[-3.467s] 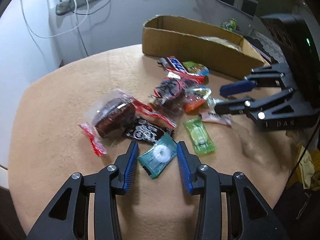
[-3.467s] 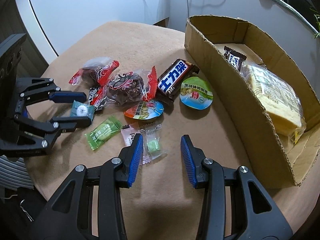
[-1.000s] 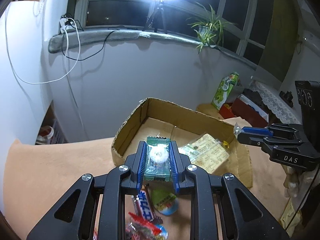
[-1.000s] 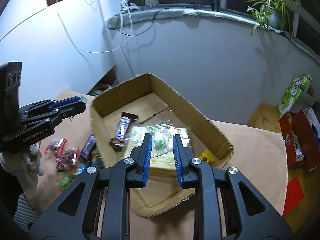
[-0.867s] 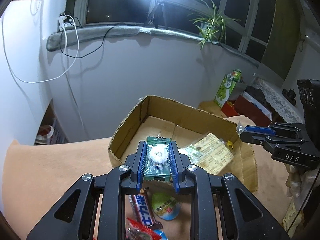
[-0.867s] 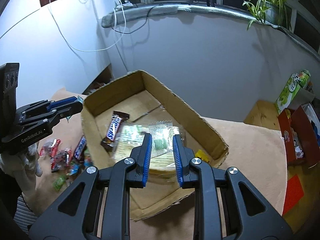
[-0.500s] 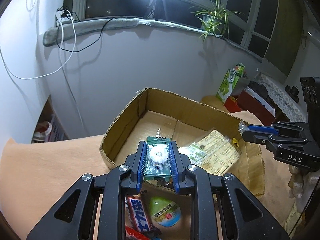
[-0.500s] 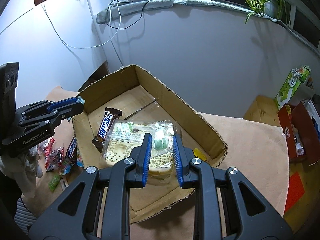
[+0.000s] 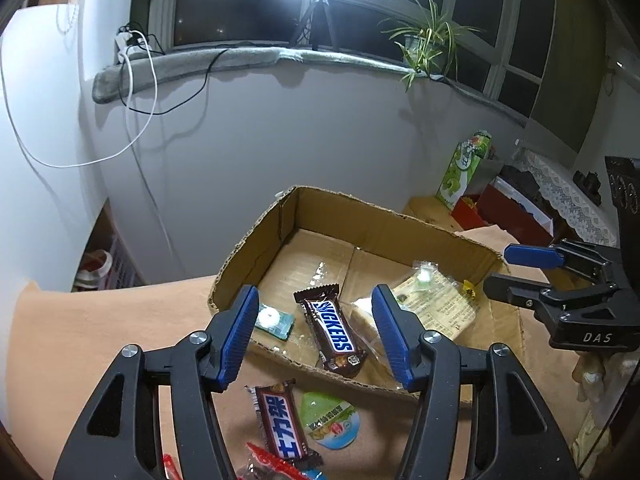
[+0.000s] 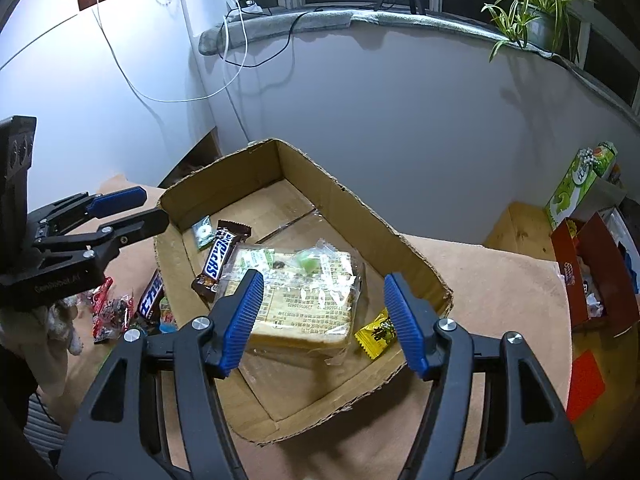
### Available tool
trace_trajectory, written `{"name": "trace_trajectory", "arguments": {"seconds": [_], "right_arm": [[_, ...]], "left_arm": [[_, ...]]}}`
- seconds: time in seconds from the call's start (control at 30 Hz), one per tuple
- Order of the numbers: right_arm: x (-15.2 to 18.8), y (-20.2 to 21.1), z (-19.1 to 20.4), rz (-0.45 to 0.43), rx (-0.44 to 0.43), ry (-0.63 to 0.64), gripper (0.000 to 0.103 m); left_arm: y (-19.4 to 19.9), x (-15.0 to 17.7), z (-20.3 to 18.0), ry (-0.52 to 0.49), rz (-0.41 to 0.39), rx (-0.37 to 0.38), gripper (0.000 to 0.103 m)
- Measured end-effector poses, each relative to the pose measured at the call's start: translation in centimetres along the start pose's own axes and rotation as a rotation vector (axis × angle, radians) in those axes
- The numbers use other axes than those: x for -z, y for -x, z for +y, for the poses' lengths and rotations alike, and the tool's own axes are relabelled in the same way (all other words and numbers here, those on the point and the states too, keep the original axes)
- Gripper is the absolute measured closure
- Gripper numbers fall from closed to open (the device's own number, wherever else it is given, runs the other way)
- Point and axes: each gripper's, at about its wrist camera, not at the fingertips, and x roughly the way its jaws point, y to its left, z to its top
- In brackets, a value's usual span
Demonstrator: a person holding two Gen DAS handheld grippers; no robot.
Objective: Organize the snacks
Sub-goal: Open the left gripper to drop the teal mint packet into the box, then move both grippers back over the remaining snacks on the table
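My left gripper (image 9: 316,336) is open and empty above the near wall of the cardboard box (image 9: 256,240). The green mint packet (image 9: 274,320) lies inside the box beside a Snickers bar (image 9: 332,330). My right gripper (image 10: 322,322) is open and empty over the box (image 10: 352,200). The clear packet with a green candy (image 10: 310,262) lies on top of the wrapped bread (image 10: 304,308). It also shows in the left wrist view (image 9: 425,274). A yellow packet (image 10: 378,334) lies in the box corner.
On the tan table (image 9: 80,340) outside the box lie a second chocolate bar (image 9: 282,424), a round green-lidded cup (image 9: 330,420) and red-wrapped snacks (image 10: 108,304). A wall with cables (image 9: 132,92) stands behind. A red box (image 10: 592,264) stands at the right.
Both grippers have opened. The mint packet dropped from the left gripper into the box; the clear green-candy packet dropped from the right gripper onto the bread.
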Motion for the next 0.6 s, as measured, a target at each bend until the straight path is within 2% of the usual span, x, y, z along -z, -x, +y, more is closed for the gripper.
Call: {"name": "trace_trajectory", "arguments": {"seconds": [0.3, 0.6], "right_arm": [[0.4, 2.2, 1.9, -0.031, -0.018, 0.032, 0.038], [1.6, 4.2, 5.3, -0.06, -0.057, 0.105, 0.038]], "left_arm": [[3.5, 0.4, 0.1, -0.018, -0.046, -0.01, 0.045], [7.5, 3.1, 1.6, 0.032, -0.07, -0.022, 0.045]]}}
